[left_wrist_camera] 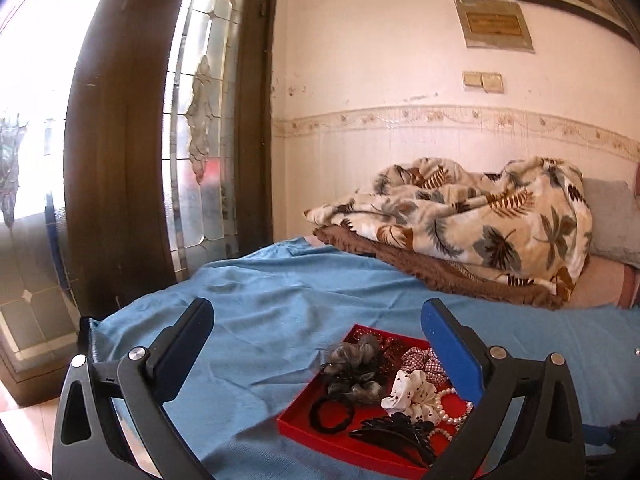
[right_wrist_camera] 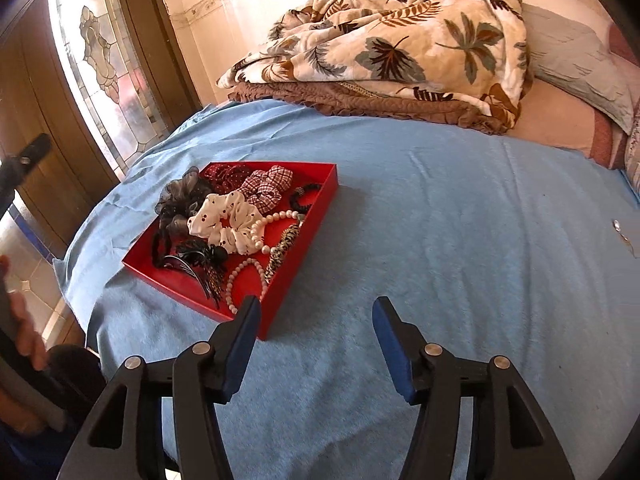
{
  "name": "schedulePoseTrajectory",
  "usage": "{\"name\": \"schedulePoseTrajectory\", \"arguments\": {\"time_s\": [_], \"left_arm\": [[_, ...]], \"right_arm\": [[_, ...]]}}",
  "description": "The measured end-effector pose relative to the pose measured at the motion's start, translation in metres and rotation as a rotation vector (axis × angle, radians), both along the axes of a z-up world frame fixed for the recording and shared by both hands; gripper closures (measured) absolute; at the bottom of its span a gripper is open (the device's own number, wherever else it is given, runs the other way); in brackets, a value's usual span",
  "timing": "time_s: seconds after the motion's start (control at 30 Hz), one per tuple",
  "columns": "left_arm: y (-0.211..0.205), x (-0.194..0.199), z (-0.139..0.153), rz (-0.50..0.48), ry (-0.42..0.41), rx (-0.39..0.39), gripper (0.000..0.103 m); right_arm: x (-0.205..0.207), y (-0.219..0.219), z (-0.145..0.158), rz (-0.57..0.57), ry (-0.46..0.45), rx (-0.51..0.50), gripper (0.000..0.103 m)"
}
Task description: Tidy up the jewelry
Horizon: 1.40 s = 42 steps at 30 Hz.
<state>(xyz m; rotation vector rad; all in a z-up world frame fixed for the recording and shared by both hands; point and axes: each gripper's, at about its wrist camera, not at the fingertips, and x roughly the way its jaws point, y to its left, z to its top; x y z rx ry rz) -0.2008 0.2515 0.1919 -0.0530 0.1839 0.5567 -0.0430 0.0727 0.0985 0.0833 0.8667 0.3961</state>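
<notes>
A red tray [right_wrist_camera: 320, 204] lies on the blue bedspread and also shows in the left wrist view [left_wrist_camera: 304, 420]. It holds scrunchies: white spotted [right_wrist_camera: 224, 222], red checked [right_wrist_camera: 266, 188], grey gauze [right_wrist_camera: 180, 196]. It also holds pearl bracelets [right_wrist_camera: 276, 218], a black feather clip [right_wrist_camera: 200, 264] and black hair ties. My left gripper [left_wrist_camera: 316, 314] is open and empty, above the tray's left part. My right gripper [right_wrist_camera: 316, 312] is open and empty, just in front of the tray's near corner. A small silver piece [right_wrist_camera: 618, 226] lies on the bedspread at the far right.
A leaf-patterned blanket [right_wrist_camera: 400, 40] on a brown quilt [right_wrist_camera: 360, 100] and pillows [right_wrist_camera: 576, 60] lie at the bed's far end. A dark wooden door with leaded glass [left_wrist_camera: 200, 120] stands left of the bed. The bedspread [right_wrist_camera: 460, 220] stretches right of the tray.
</notes>
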Motion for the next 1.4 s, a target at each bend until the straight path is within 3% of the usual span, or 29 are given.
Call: {"name": "schedulePoseTrajectory", "arguments": {"time_s": [0.1, 0.3, 0.53, 0.73, 0.87, 1.17, 1.4], "left_arm": [[-0.005, -0.013, 0.008, -0.040, -0.004, -0.024, 0.000], [-0.026, -0.022, 0.017, -0.101, 0.050, 0.009, 0.000], [-0.029, -0.026, 0.012, -0.153, 0.098, -0.086, 0.000], [-0.048, -0.050, 0.017, -0.115, 0.008, 0.015, 0.000], [-0.058, -0.056, 0.018, -0.127, -0.002, 0.030, 0.000], [-0.062, -0.034, -0.005, -0.179, 0.195, -0.042, 0.000], [-0.054, -0.029, -0.025, -0.172, 0.271, -0.095, 0.000]], "right_arm": [[-0.008, -0.007, 0.006, -0.008, -0.024, 0.002, 0.039], [-0.024, -0.019, 0.021, -0.034, -0.085, 0.011, 0.037], [-0.041, -0.021, 0.030, -0.045, -0.151, -0.005, 0.031], [-0.052, -0.018, 0.028, -0.031, -0.166, -0.008, 0.028], [-0.057, -0.015, 0.028, -0.023, -0.172, -0.004, 0.028], [-0.070, -0.007, 0.038, -0.026, -0.224, -0.040, 0.025], [-0.075, -0.002, 0.040, -0.034, -0.238, -0.067, 0.021]]}}
